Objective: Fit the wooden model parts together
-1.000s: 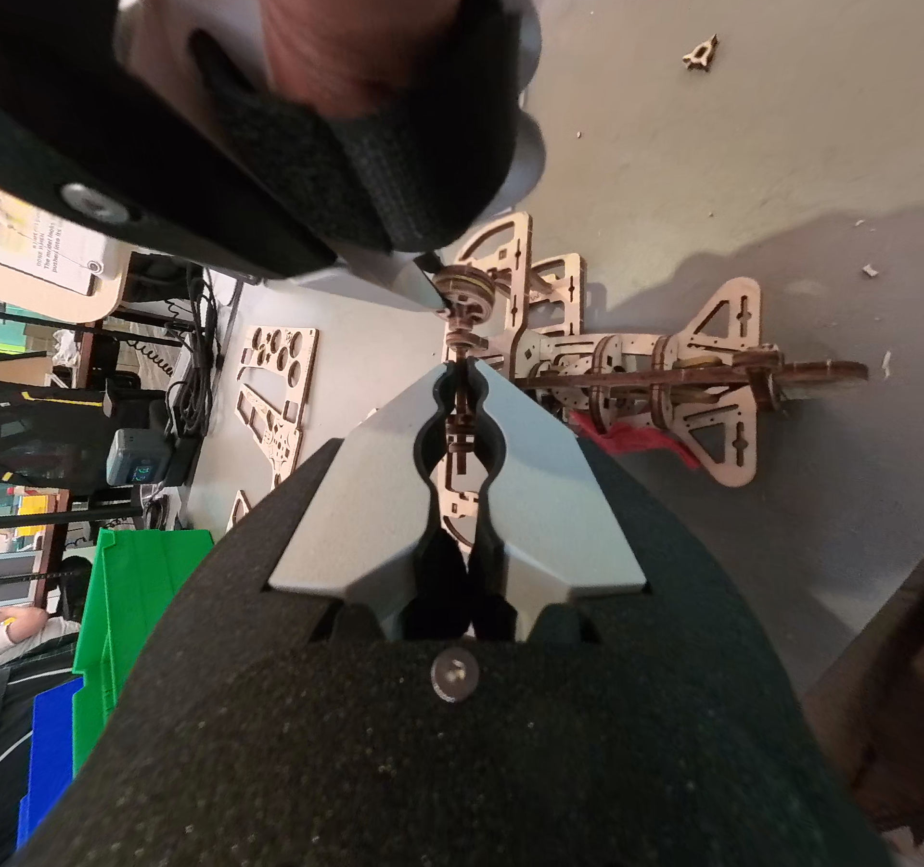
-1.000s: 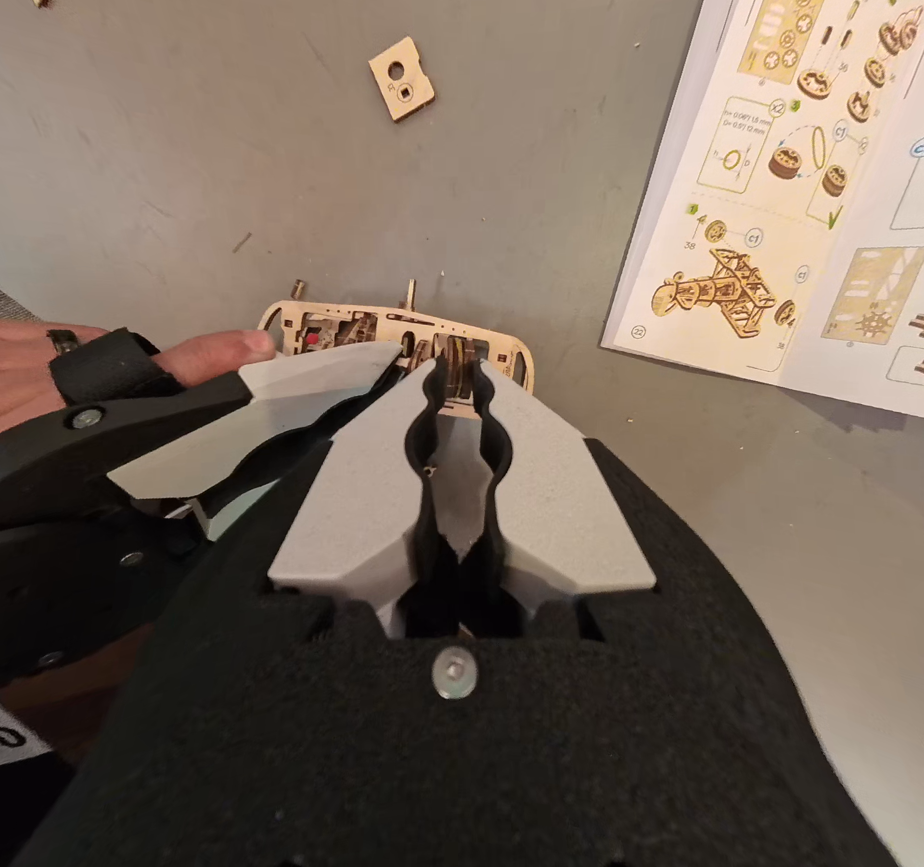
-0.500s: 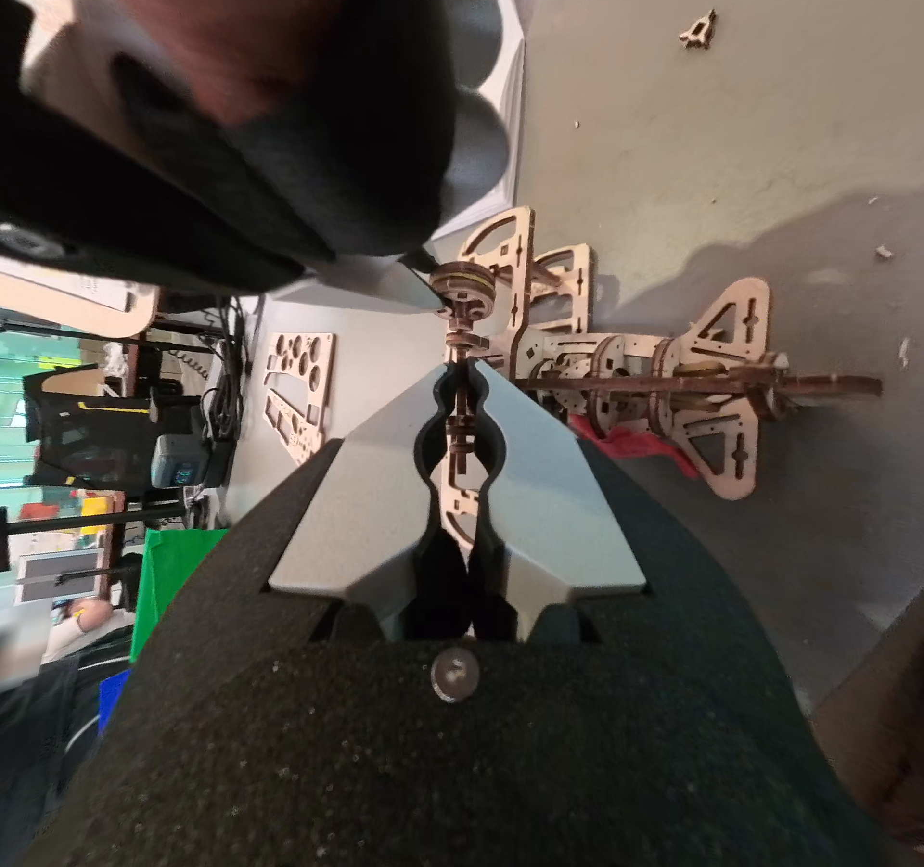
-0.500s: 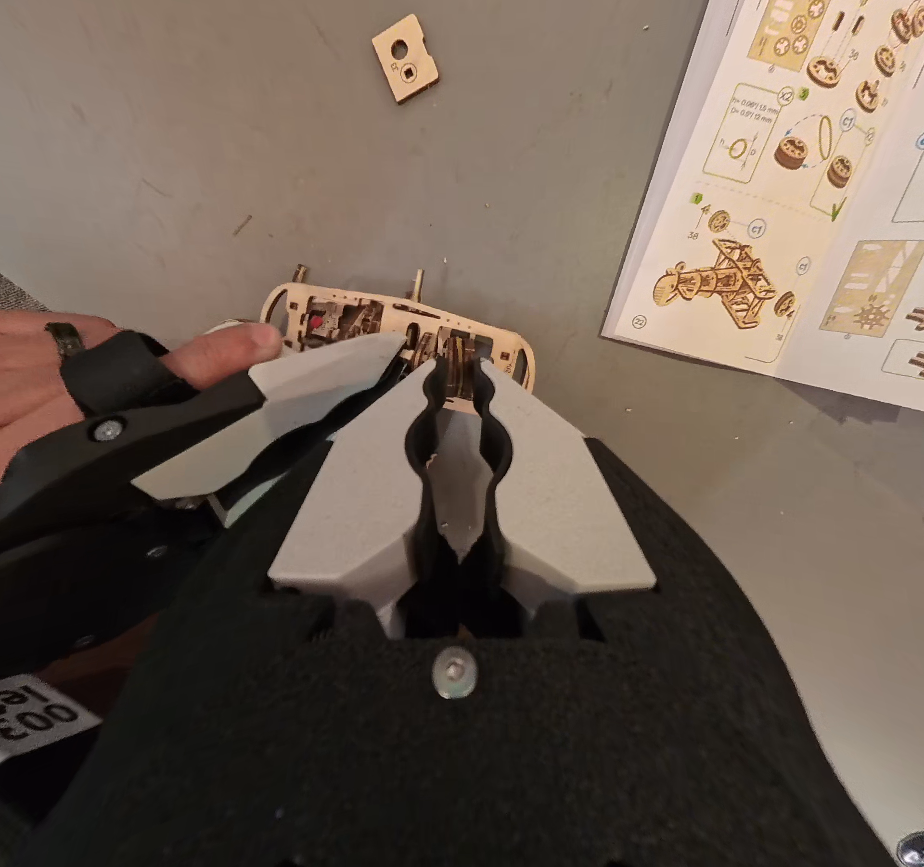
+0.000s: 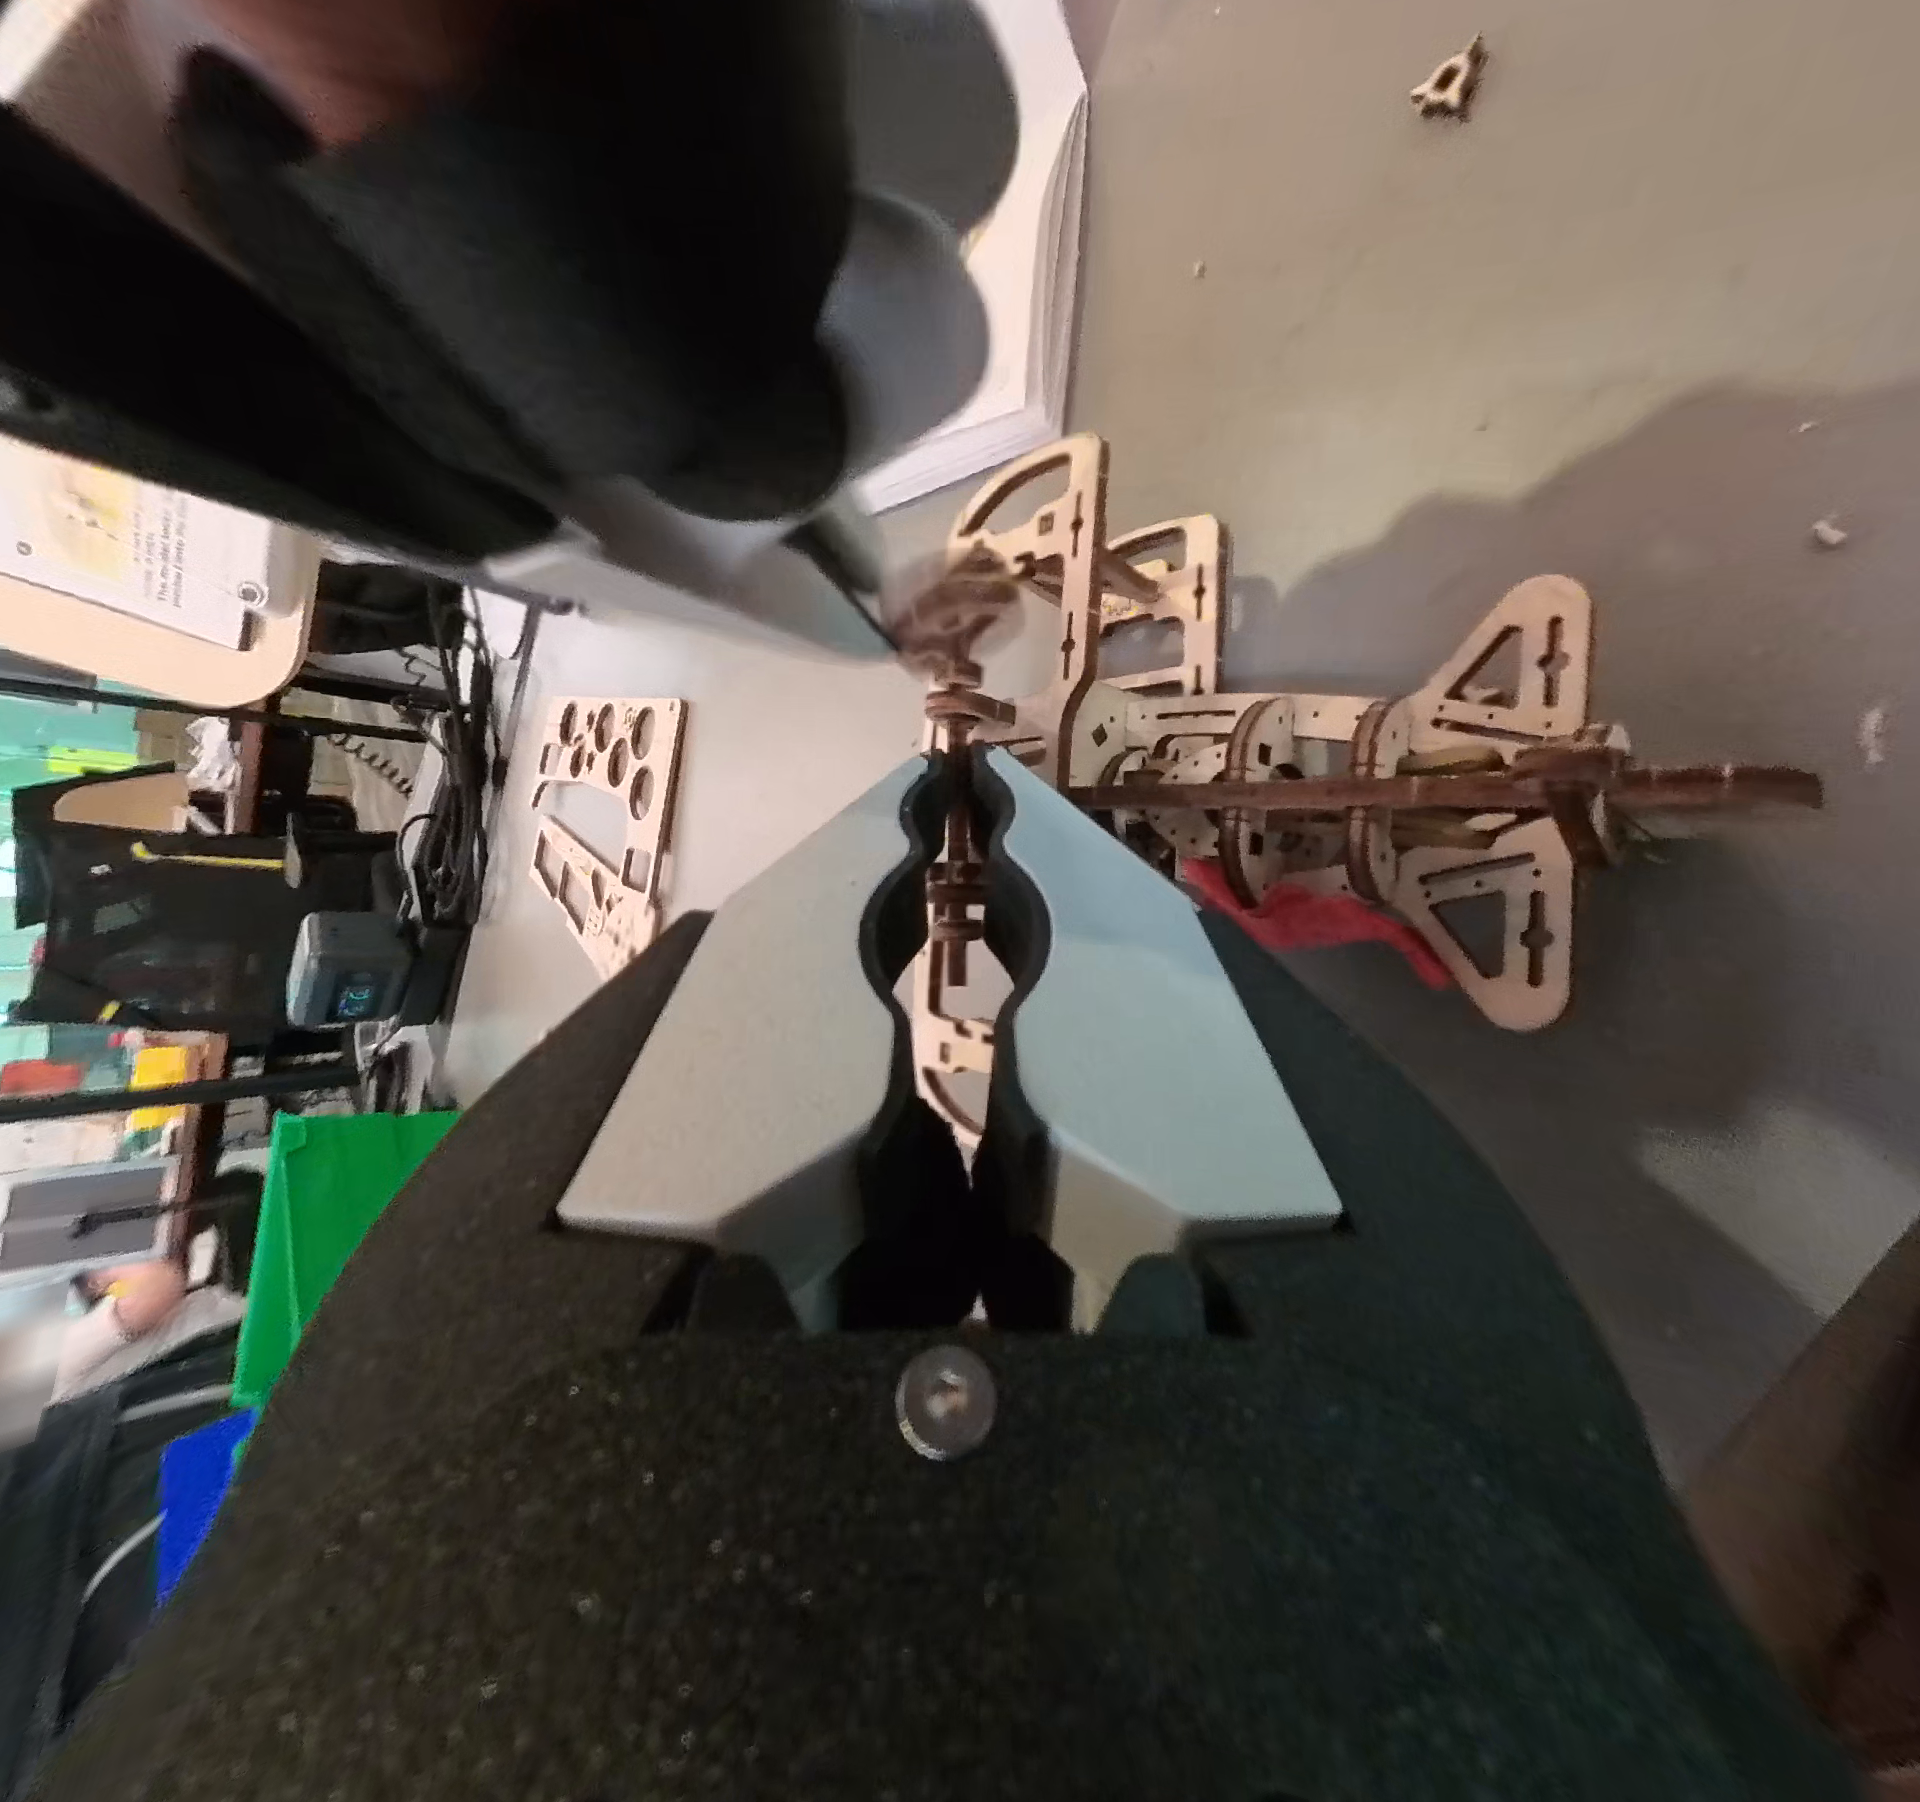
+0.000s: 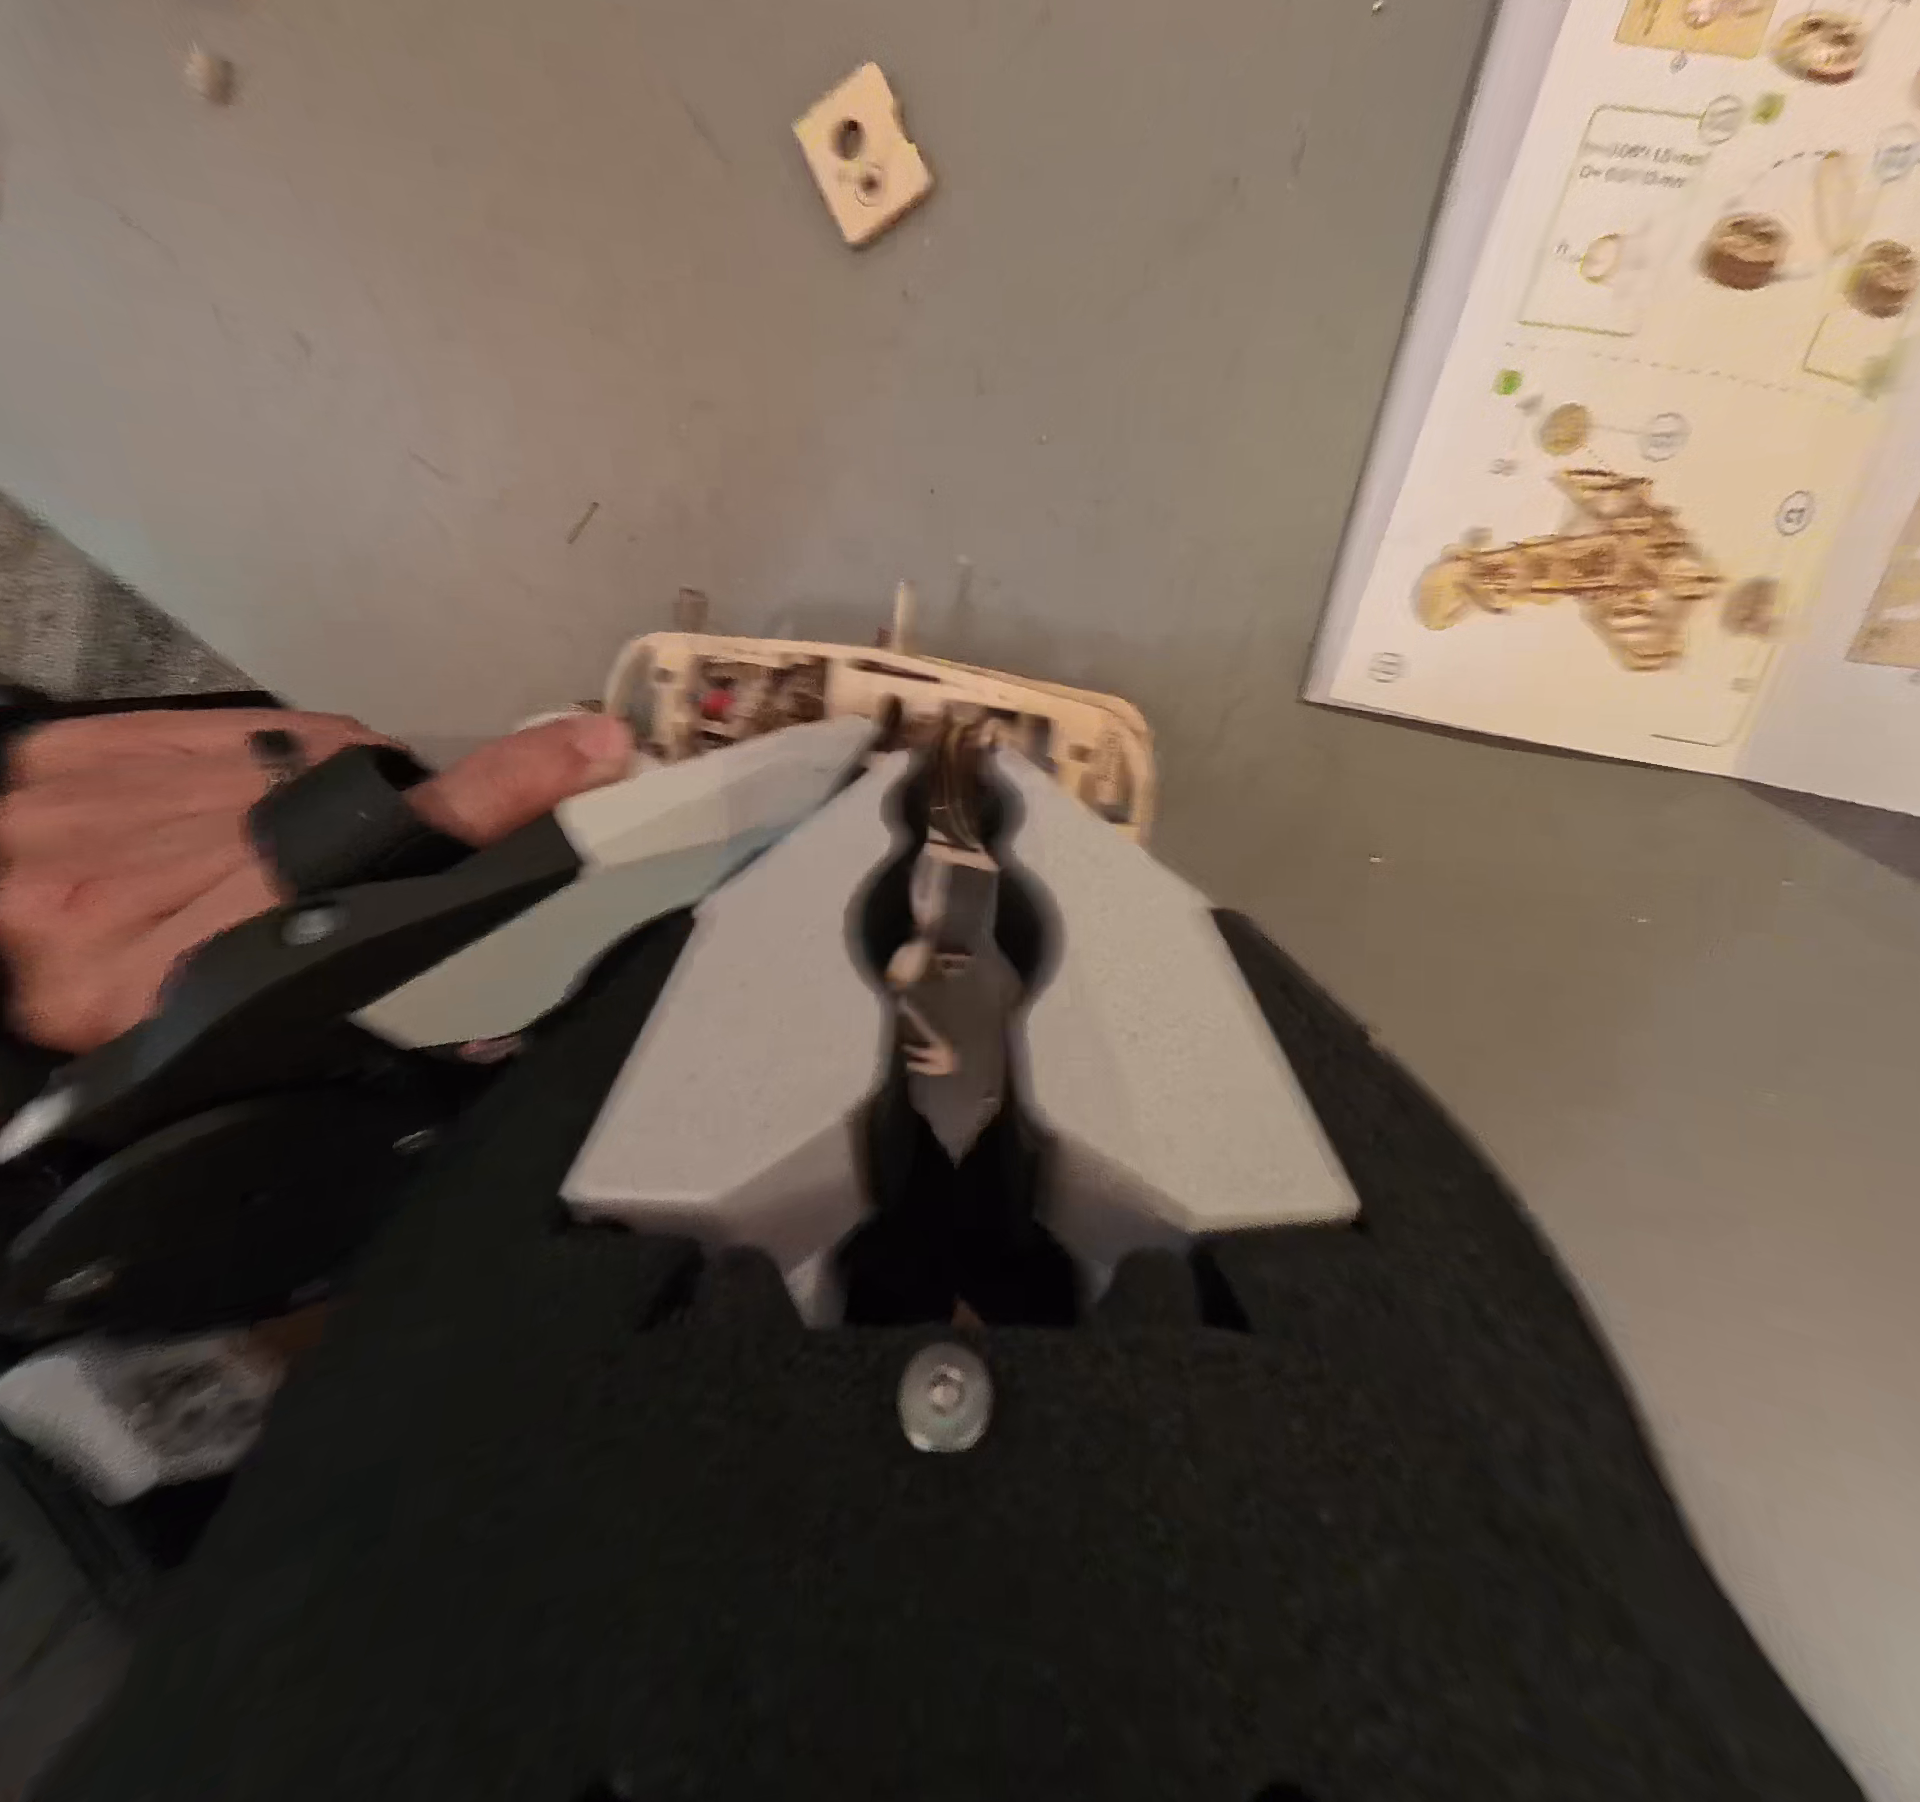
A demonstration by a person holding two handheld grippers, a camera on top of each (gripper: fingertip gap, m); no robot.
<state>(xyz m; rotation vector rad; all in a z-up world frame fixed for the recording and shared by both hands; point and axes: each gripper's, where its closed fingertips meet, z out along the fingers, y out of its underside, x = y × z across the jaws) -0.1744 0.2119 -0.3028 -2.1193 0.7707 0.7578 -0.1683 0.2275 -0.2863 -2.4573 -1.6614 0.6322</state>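
Observation:
A wooden plane model (image 5: 1299,776) lies on the grey table. My left gripper (image 5: 961,765) is shut on a thin wooden strut of the model, seen edge-on between its jaws. A small wooden wheel (image 5: 956,609) sits at the top of that strut. My right gripper (image 6: 951,765) is shut on this wheel (image 6: 951,750) and holds it against the model's end (image 6: 790,687). In the left wrist view the right gripper (image 5: 873,630) comes in from the upper left. In the right wrist view the left gripper (image 6: 831,744) reaches in from the left, held by a hand (image 6: 156,859).
An open instruction booklet (image 6: 1683,318) lies at the right. A small square wooden piece (image 6: 862,154) and other offcuts lie farther back. A punched-out wooden sheet (image 5: 608,817) lies beyond the model. A green bin (image 5: 332,1233) and shelves stand past the table edge. The tips of both grippers are at nearly the same place. Both grippers' tips are roughly 15 cm from the small square wooden piece (image 6: 862,154).
The right gripper has shifted slightly with the wheel at the strut's end, and both views are now motion-blurred there. The left gripper keeps the same hold on the model.

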